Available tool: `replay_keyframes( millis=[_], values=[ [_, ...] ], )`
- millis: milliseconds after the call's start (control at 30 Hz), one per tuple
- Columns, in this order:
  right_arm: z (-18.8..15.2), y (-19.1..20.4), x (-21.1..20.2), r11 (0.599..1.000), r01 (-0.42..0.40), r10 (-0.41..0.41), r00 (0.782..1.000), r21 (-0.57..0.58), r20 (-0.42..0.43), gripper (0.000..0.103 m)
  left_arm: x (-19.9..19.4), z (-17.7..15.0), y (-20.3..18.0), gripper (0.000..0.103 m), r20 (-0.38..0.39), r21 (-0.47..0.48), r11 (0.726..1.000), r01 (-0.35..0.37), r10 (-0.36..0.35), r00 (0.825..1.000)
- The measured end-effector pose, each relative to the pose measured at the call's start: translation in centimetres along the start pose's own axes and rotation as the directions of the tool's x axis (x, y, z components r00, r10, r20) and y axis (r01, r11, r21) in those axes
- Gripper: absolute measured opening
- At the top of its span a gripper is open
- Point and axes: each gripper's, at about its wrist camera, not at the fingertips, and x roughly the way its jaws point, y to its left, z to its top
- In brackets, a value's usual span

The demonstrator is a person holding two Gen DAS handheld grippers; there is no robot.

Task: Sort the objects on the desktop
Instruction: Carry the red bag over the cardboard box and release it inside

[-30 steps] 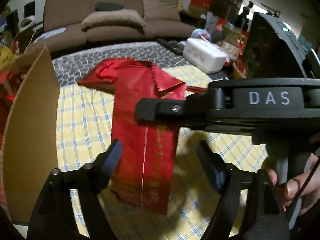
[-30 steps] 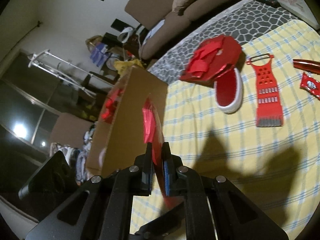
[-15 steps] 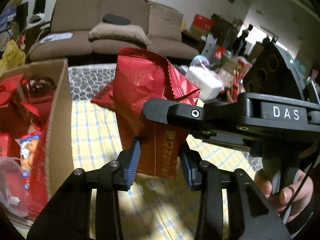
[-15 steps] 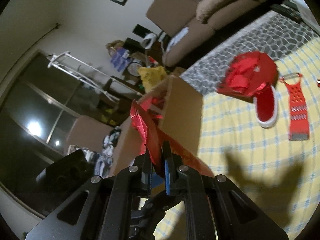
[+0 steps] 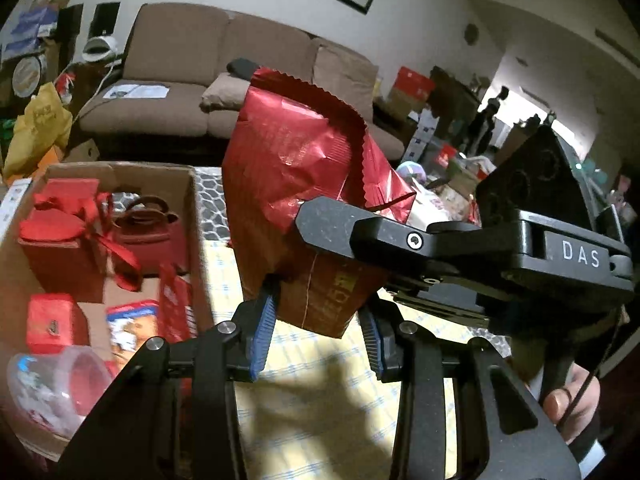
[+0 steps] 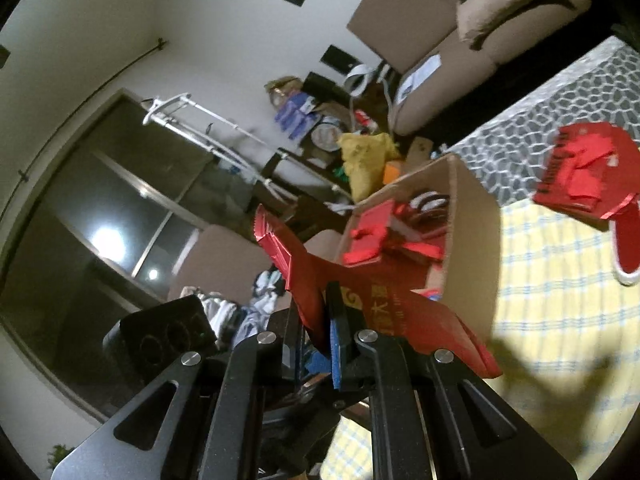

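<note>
**Red pouch on its way to the box**

Red foil pouch (image 5: 296,184) hangs in the air, pinched between the closed fingers of the right gripper (image 6: 320,320). The left gripper (image 5: 316,328) stands spread, its pads either side of the pouch's lower end. The cardboard box (image 5: 192,216) already holds several red items; a red slipper (image 6: 624,248) and paper pile (image 6: 580,168) remain on the checked cloth (image 6: 560,320).

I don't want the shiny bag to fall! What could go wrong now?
The red foil bag is pinched only by the right gripper, near one edge, so it might slip out. The left gripper is open around its bottom, not holding. The bag hangs beside the cardboard box, over the checked cloth, so it could miss the box.
</note>
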Motion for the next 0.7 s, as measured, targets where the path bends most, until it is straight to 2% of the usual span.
replay_keyframes(
  millis=[200, 433, 567, 700],
  values=[
    [-0.2, 0.1, 2.9, 0.999, -0.044, 0.044, 0.999, -0.003, -0.021, 0.009, -1.3, 0.3, 3.3, 0.035, 0.008, -0.042, 0.999, -0.003, 0.003, 1.000],
    [-0.8, -0.9, 4.6, 0.995, -0.082, 0.084, 0.996, 0.054, -0.034, 0.010, -1.1, -0.1, 4.9, 0.036, -0.018, -0.065, 0.997, -0.031, 0.029, 0.999],
    [-1.0, 0.1, 4.6, 0.996, -0.085, 0.087, 0.996, 0.033, -0.036, 0.010, -2.1, 0.0, 5.5, 0.036, -0.009, -0.061, 0.998, -0.031, 0.031, 0.999],
    [-1.5, -0.1, 5.3, 0.997, -0.060, 0.062, 0.997, 0.048, -0.047, 0.011, -2.4, -0.3, 6.7, 0.041, -0.061, -0.066, 0.997, -0.044, 0.040, 0.997]
  ],
)
